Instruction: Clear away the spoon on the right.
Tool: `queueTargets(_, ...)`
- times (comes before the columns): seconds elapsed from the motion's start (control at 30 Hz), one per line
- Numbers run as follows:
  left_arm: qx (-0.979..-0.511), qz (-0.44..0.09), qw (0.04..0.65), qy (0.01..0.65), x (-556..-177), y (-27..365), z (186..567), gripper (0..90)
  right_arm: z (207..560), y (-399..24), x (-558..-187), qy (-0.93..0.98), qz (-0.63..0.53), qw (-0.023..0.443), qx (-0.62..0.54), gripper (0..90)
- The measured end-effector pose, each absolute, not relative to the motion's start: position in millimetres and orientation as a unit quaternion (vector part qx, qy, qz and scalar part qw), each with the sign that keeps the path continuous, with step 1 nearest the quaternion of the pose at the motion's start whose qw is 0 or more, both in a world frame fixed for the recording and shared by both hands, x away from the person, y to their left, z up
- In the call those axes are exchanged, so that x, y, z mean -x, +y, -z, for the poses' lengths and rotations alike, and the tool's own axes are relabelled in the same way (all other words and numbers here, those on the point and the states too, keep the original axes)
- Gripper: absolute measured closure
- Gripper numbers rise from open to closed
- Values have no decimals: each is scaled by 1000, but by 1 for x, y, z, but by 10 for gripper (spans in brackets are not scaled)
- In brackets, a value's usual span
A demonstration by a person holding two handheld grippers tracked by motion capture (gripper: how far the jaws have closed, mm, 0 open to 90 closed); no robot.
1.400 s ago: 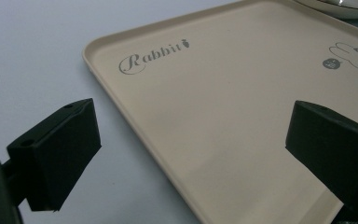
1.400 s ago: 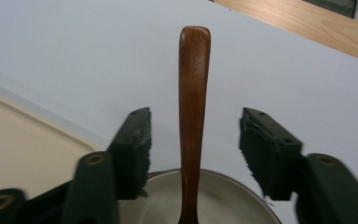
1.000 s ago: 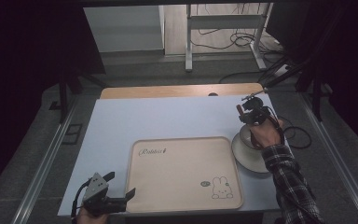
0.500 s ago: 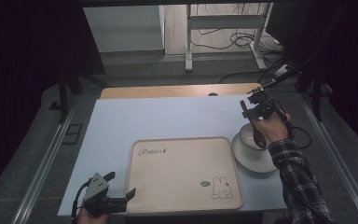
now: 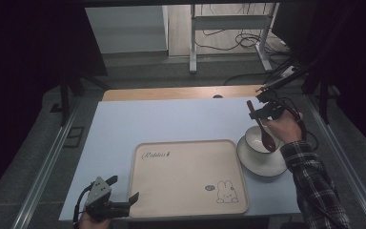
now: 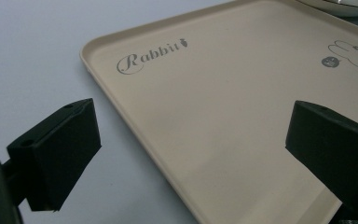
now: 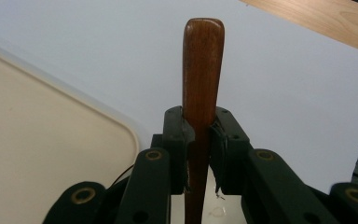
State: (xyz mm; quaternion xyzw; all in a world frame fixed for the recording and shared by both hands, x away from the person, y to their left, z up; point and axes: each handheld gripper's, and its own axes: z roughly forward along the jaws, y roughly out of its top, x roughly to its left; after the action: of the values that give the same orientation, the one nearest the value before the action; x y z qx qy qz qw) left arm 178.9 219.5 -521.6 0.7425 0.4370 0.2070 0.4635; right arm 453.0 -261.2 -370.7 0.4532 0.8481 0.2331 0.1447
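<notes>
Right gripper point(image 5: 262, 113): jaws clamped on the spoon point(image 5: 265, 132) handle, part-way down; handle end projects past the jaws.
Left gripper point(image 5: 108, 202): jaws wide apart, holding nothing; at the near-left corner of the tray point(image 5: 190, 191).
Spoon position: lifted, tilted, bowl end low over the bowl point(image 5: 257, 138); contact with the bowl cannot be told.
Bowl position: on a plate point(image 5: 262, 164), just right of the tray, on the table point(image 5: 124, 124).
Spoon handling: judged wooden, stiff, light; smooth finish may slip or pivot in the jaws. Grip mid-handle, flat faces against the pads.
Bowl and plate handling: likely ceramic, fragile; avoid knocking with the spoon.
Tray writing: "Rabbit" in script with a small carrot mark; rabbit drawing at the opposite corner, beside a round badge too small to read.
</notes>
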Motion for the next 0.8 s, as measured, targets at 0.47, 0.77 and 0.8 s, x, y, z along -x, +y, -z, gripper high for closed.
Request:
queueTargets(0.47, -742, -208, 464, 436, -179, 219, 521, 29, 356, -246, -426, 868, -223, 123, -426, 775)
queueTargets(0.77, -742, -208, 464, 437, -179, 219, 521, 29, 358, -234, -407, 877, -220, 93, -416, 775)
queueTargets(0.8, -742, -208, 464, 437, -179, 219, 521, 29, 361, -231, -404, 880, -218, 88, -414, 775)
